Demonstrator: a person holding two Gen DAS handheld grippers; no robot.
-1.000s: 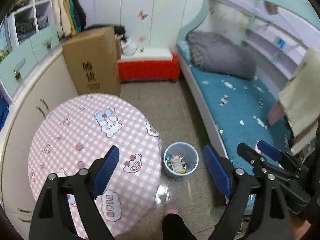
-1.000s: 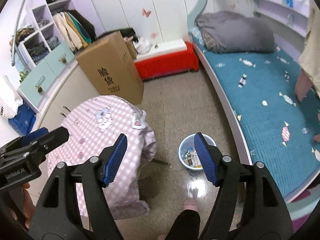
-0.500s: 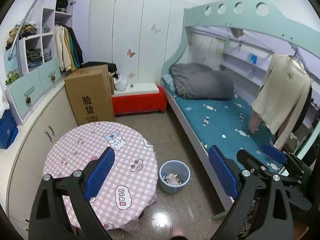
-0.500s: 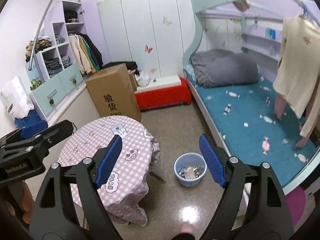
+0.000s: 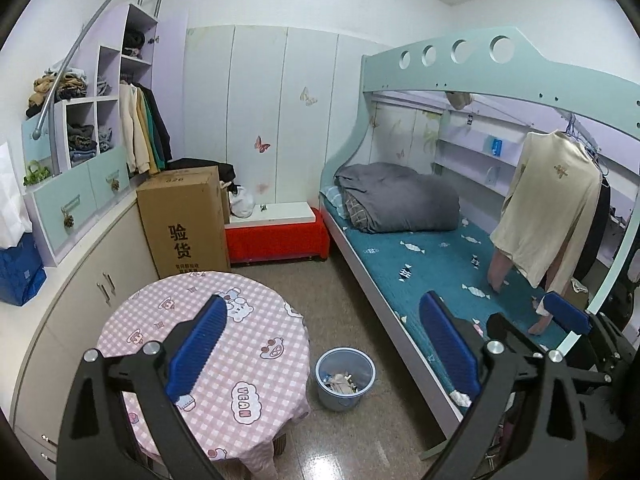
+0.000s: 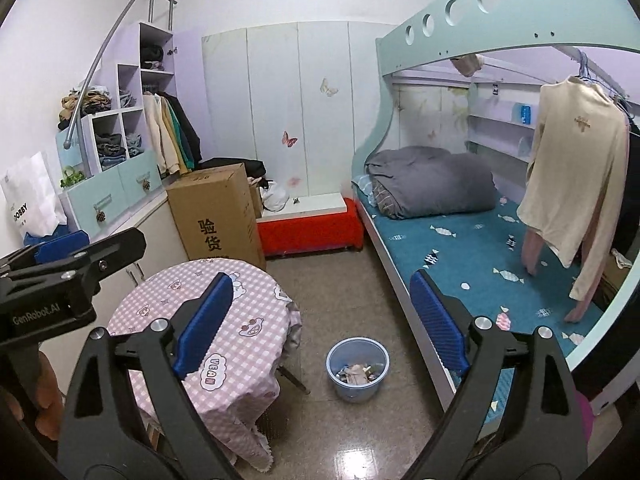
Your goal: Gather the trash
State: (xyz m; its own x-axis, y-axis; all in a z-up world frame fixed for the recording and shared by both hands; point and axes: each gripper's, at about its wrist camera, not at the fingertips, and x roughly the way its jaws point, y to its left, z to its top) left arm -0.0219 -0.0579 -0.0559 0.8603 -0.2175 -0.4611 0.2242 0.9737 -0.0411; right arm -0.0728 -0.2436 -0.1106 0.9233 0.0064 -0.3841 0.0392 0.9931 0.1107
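- The left gripper (image 5: 320,356) hung in the air above the floor with its blue pads spread wide and nothing between them; its jaws had just been opening, though barely further at the last
- The right gripper (image 6: 320,326) was likewise wide apart and empty, its jaws having just been opening further
- Seen from the right wrist, the left gripper's black body crossed the left edge of the view, with a hand (image 6: 44,392) beneath it
- The trash (image 5: 340,382), a loose heap of pale wrappers and scraps, lay at the bottom of a light blue bin (image 5: 345,398)
- The bin stood upright on the speckled floor (image 5: 320,292), between the round table (image 5: 208,344) and the long side of the bunk bed (image 5: 420,264), just beside the table's right edge
- The table wore a pink checked cloth with cartoon prints, and its top was bare of trash
- A tall cardboard box (image 5: 186,224) stood behind the table's far edge, next to a red bench (image 5: 276,238) against the wall
- A grey quilt (image 5: 400,204) lay rolled at the head of the teal mattress, and a cream sweater (image 5: 548,208) hung from the upper bunk's rail
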